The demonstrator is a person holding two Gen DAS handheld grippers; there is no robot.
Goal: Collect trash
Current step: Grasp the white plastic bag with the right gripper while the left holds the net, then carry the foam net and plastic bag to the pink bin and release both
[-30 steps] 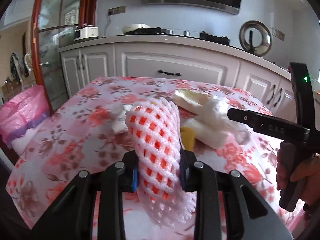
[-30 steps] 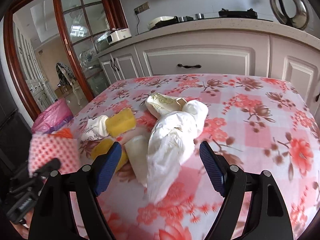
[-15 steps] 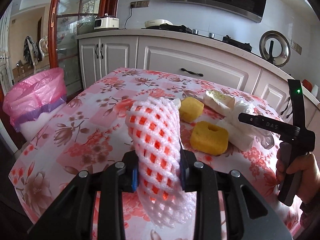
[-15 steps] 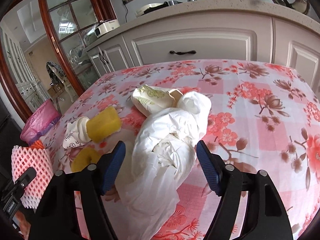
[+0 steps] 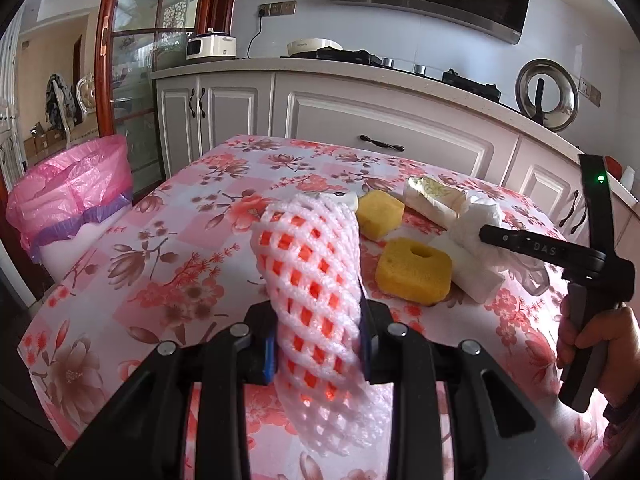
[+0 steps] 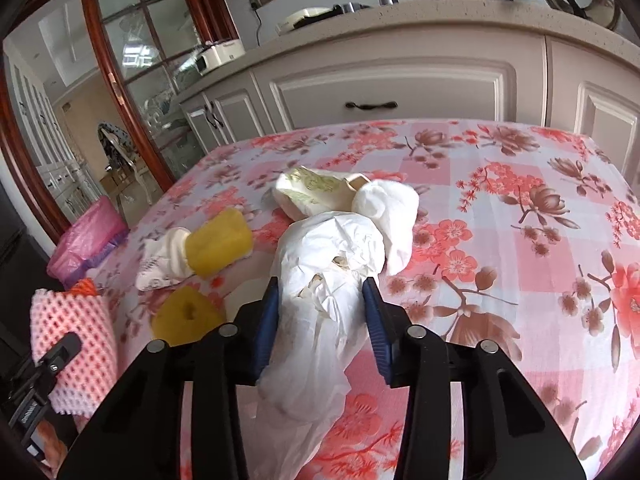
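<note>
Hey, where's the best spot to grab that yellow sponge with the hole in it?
Grip the yellow sponge across its two flat side faces, coming from above. It lies flat, hole upward, with white paper close against its right side, so keep that finger clear.

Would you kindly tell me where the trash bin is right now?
In the left wrist view, the pink-lined bin stands on the floor off the table's left edge, before the glass door.
</note>
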